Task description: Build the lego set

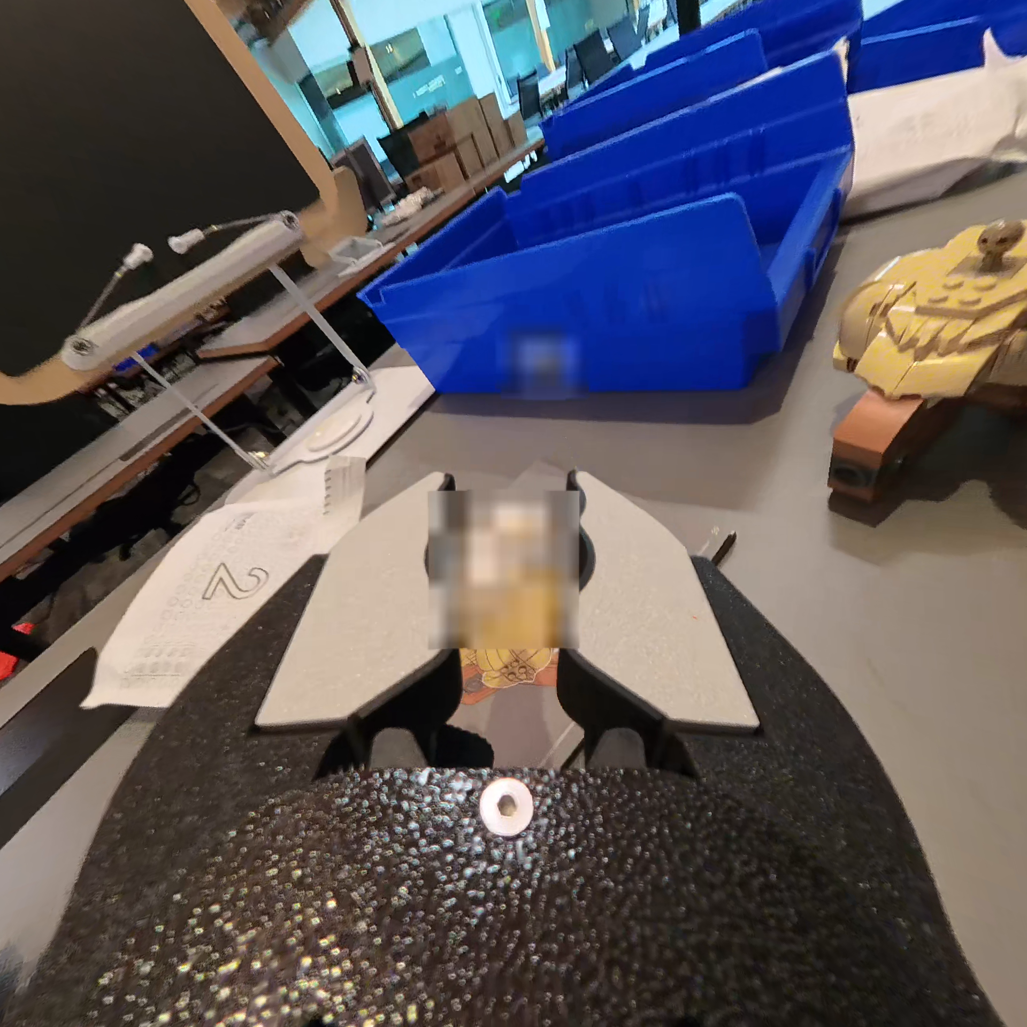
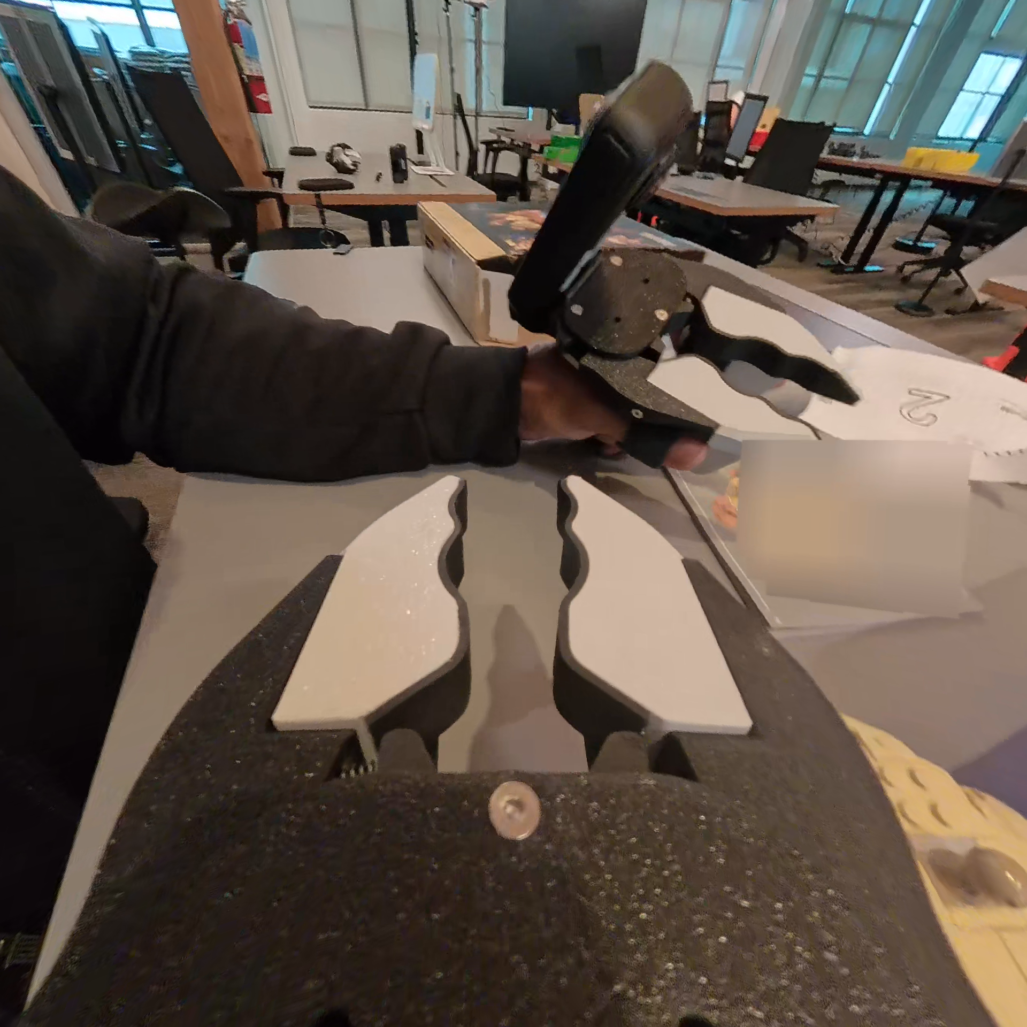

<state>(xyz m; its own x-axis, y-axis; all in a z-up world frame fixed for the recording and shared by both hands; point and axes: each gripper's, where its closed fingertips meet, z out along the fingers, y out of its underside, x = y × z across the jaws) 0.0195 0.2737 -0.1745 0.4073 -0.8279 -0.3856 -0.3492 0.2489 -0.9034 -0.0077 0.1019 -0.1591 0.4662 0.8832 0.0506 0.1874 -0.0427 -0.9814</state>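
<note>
- Left gripper (image 1: 508, 489), in the left wrist view, hangs low over a grey table (image 1: 750, 639) with its fingers (image 1: 383, 561) parted. Between them lies a flat printed sheet or booklet (image 1: 508, 675), mostly covered by a blur patch — whether the pads press on anything I cannot tell.
- Left of this gripper lies a white paper bag (image 1: 183, 600); ahead stands a blue bin (image 1: 583, 317), and to the right a tan brick-built model (image 1: 933, 328) on a brown base.
- Right gripper (image 2: 511, 489), in the right wrist view, hovers over the bare grey table (image 2: 250, 544). Its fingers (image 2: 400, 600) stand apart and nothing is between them — released.
- Farther off in that view, a hand (image 2: 561, 400) in a black sleeve (image 2: 250, 378) holds the left gripper (image 2: 833, 394) over the booklet (image 2: 722, 517) and near the white paper bag (image 2: 917, 400).
- A yellow studded piece (image 2: 956, 833) shows at the lower right edge.
</note>
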